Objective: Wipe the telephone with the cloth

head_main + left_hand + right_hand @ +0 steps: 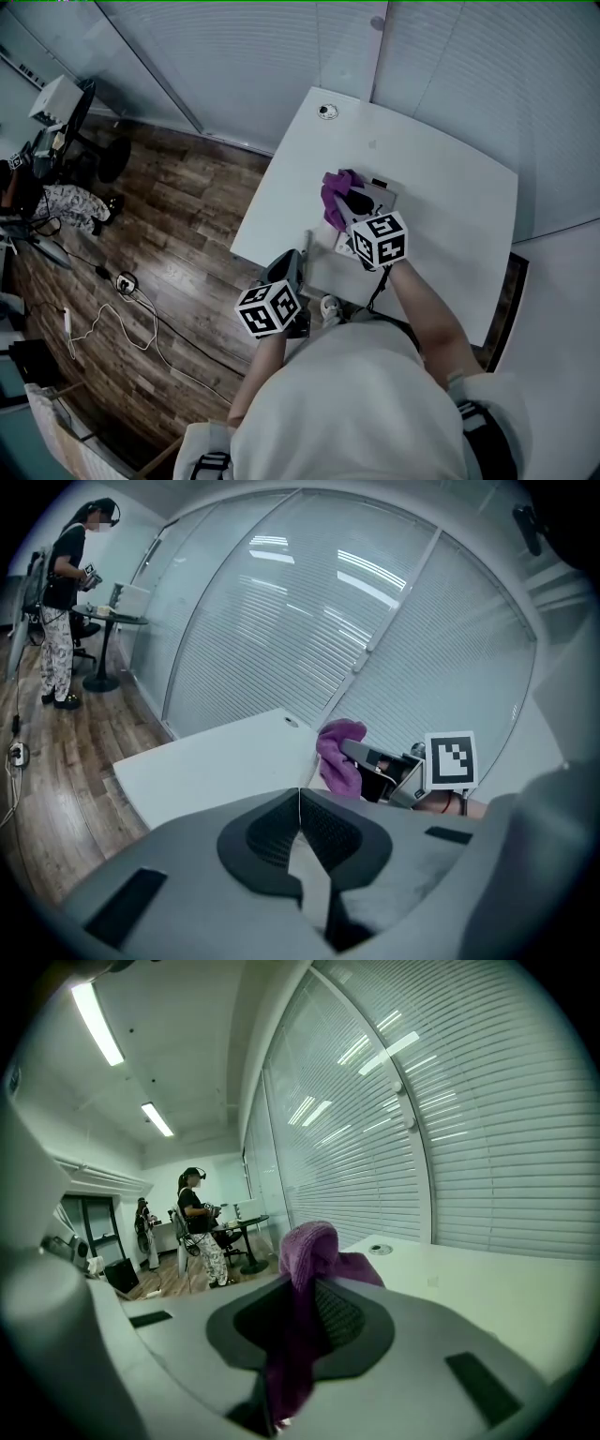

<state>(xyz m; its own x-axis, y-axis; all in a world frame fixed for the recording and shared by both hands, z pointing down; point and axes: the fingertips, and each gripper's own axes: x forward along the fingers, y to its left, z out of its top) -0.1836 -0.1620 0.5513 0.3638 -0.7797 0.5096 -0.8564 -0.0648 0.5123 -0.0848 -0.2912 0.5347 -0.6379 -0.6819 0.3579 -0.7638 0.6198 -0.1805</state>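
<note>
Wiping looks barely begun, we judge. Our right gripper (pixel 298 1309) pinches the purple cloth (pixel 334 193) at the left end of the telephone (pixel 380 191), mid-way across the white table (pixel 450 202), reaching forward and tilted slightly down. Our left gripper (pixel 300 806), jaws together and empty, hangs by the table's near edge.

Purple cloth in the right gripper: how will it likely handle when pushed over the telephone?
Likely floppy: the purple cloth folds and slumps over the tips of the right gripper, which is shut on it. It is probably light and bunchy, so it may crumple rather than slide flat across the telephone.
</note>
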